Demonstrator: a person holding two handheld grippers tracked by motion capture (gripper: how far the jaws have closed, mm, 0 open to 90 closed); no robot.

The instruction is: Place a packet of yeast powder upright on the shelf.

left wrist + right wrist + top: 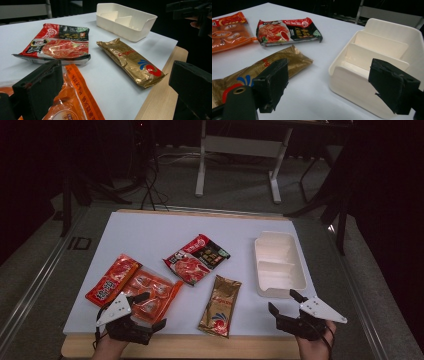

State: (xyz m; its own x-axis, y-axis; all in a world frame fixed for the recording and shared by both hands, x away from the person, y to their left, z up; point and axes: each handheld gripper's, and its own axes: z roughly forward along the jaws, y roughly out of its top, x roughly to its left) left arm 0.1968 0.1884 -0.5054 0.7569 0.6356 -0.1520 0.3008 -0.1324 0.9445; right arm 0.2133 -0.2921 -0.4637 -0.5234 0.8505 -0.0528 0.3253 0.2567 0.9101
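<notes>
While we hold both grippers low at the near edge, the white table sheet point(150, 227) spreads out before us as the biggest thing in sight. On its right side sits the cream divided tray point(295, 270), its compartments bare, just ahead of our right gripper point(282, 302). That gripper's jaws stand wide apart with nothing between them; in the right gripper view the tray's near corner point(352, 82) lies beyond the gap. At the near left lies the orange multi-pack bag point(132, 285), and our left gripper point(150, 310) hovers over its near end, jaws spread wide and gripping nothing, one jaw above the bag in the left gripper view point(75, 100). Whether that jaw touches the bag we cannot tell. Mid-table lies the red-and-black noodle packet point(196, 259), flat and apart from the others. Nearer us, between our two grippers, lies the gold foil packet point(220, 306), its near end reaching the sheet's front edge.
</notes>
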